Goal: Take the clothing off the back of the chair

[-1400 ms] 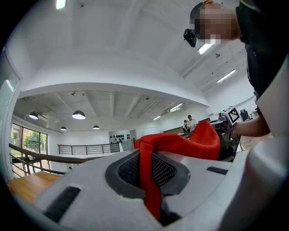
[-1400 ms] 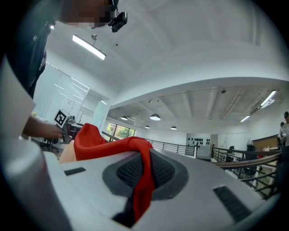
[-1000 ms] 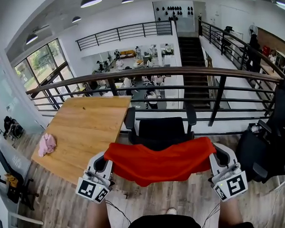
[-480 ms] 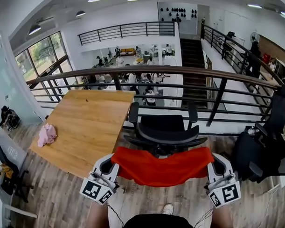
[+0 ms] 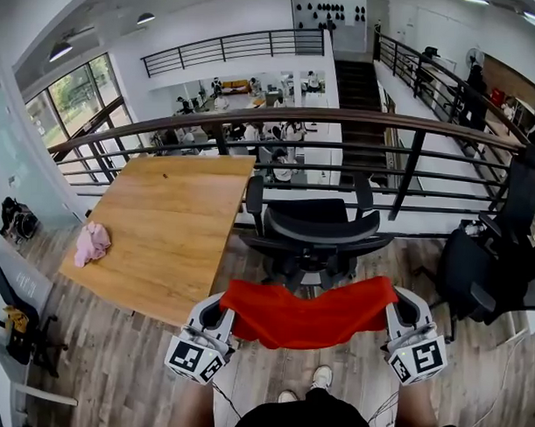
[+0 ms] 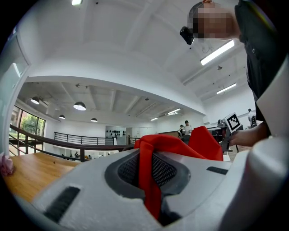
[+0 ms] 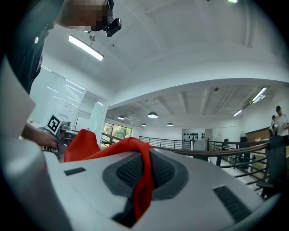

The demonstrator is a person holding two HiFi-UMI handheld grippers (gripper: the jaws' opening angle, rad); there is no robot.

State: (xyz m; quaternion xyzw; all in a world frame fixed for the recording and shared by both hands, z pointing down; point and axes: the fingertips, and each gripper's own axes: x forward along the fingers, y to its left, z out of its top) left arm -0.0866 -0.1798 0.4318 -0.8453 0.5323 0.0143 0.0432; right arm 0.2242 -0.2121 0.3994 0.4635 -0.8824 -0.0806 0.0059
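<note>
A red garment (image 5: 308,313) hangs stretched in the air between my two grippers, in front of the black office chair (image 5: 319,232) and free of its backrest. My left gripper (image 5: 222,313) is shut on the garment's left end; red cloth (image 6: 149,180) is pinched between its jaws in the left gripper view. At the other end my right gripper (image 5: 394,302) is shut too, with a fold of the red cloth (image 7: 143,185) caught in its jaws. The chair's back is bare.
A wooden table (image 5: 162,231) stands at the left with a pink cloth (image 5: 92,242) on it. A dark railing (image 5: 279,130) runs behind the chair. Another black chair (image 5: 489,268) stands at the right. My shoes (image 5: 320,376) show on the wood floor.
Both grippers came back toward me and lower with the red garment, which lifted clear of the chair's backrest. The chair now stands apart, farther away.
</note>
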